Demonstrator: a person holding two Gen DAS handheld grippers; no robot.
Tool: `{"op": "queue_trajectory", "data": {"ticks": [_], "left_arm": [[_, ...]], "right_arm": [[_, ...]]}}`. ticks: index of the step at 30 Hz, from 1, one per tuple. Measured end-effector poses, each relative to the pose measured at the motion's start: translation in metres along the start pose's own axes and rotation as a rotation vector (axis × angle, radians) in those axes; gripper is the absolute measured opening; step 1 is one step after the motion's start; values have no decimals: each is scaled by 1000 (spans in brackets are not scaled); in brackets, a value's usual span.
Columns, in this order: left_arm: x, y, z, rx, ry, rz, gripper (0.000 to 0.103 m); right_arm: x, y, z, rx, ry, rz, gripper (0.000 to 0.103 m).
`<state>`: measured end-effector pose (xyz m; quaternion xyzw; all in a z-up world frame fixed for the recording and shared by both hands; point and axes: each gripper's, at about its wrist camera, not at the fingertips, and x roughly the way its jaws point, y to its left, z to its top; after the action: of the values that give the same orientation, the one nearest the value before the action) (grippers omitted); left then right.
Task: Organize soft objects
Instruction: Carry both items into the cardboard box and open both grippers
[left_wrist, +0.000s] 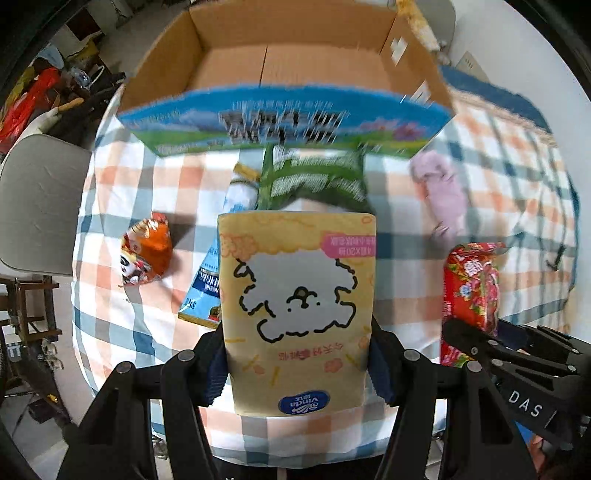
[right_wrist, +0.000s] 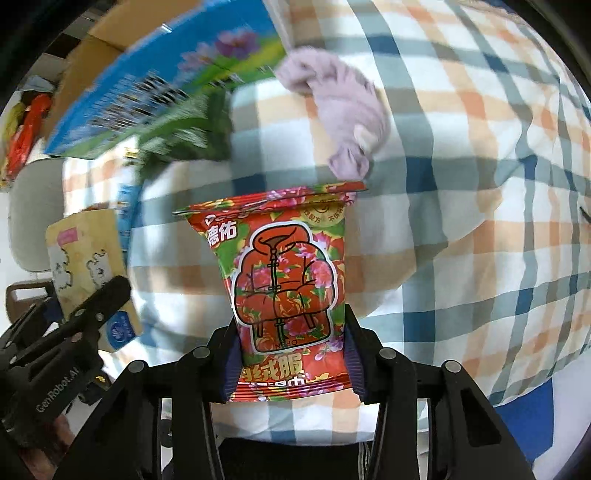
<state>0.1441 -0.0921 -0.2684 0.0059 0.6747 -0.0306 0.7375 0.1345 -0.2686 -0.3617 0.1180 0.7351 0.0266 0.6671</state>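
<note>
Two packs are in hand at once, both aimed at the open cardboard box (left_wrist: 288, 62) past the far edge of the checked cloth (left_wrist: 155, 184).

Left gripper (left_wrist: 299, 365): fingers (left_wrist: 216, 369) closed partway, squeezing the yellow tissue pack (left_wrist: 297, 295) by its lower sides; pack sits upright, clear of the cloth.

Right gripper (right_wrist: 291, 365): fingers (right_wrist: 352, 354) pinch the red floral pack (right_wrist: 288, 284) near its bottom seam, top end free.

To do it well, I'd carry each over the box rim w/ steady squeeze, no harder, since soft packs deform & slip. Lower inside before letting go.

Orange snack bag (left_wrist: 146, 254), green pack (left_wrist: 314, 181) & pink cloth (left_wrist: 443, 195) lie on the cloth, near the box.
</note>
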Motion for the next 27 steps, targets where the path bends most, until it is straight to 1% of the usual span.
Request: {"op": "queue_trajectory", "data": {"ticks": [1, 4, 6, 8, 9, 13, 15, 16, 17, 19, 21, 22, 23, 25, 26, 27], "left_arm": [[-6, -2, 5, -3, -14, -9, 60], [-26, -7, 22, -13, -53, -43, 60], [-41, -6, 35, -16, -77, -63, 60], [-55, -2, 55, -19, -102, -81, 60], [-60, -2, 63, -20, -108, -87, 60], [-73, 10, 117, -11, -133, -101, 60], [-70, 19, 151, -8, -135, -107, 60], [-71, 18, 161, -6, -128, -113, 60], [-66, 23, 177, -10, -114, -124, 60], [-56, 29, 207, -1, -84, -146, 60], [-37, 36, 237, 8, -57, -147, 60], [-30, 36, 248, 16, -43, -151, 60], [-20, 39, 260, 13, -27, -154, 60], [2, 43, 284, 15, 12, -170, 60], [11, 45, 293, 11, 24, -171, 60], [24, 45, 305, 20, 42, -182, 60]], "right_arm": [[-3, -1, -3, -7, -12, 9, 49], [-29, 1, -3, -34, -46, 39, 48], [-45, -5, -13, -60, -82, 60, 48], [-61, -2, -13, -77, -116, 84, 48], [-61, -3, -9, -85, -129, 93, 48], [-98, 5, 14, -98, -189, 123, 48], [-102, 6, 31, -89, -222, 122, 48], [-103, 7, 39, -84, -236, 115, 48], [-111, 11, 51, -78, -244, 112, 48], [-108, 16, 77, -63, -252, 97, 48], [-95, 16, 101, -41, -248, 87, 48], [-110, 28, 125, -33, -244, 85, 48], [-100, 27, 139, -21, -240, 72, 48], [-100, 47, 171, -13, -225, 58, 48], [-90, 48, 184, -3, -214, 47, 48], [-95, 60, 199, 0, -202, 42, 48]]}}
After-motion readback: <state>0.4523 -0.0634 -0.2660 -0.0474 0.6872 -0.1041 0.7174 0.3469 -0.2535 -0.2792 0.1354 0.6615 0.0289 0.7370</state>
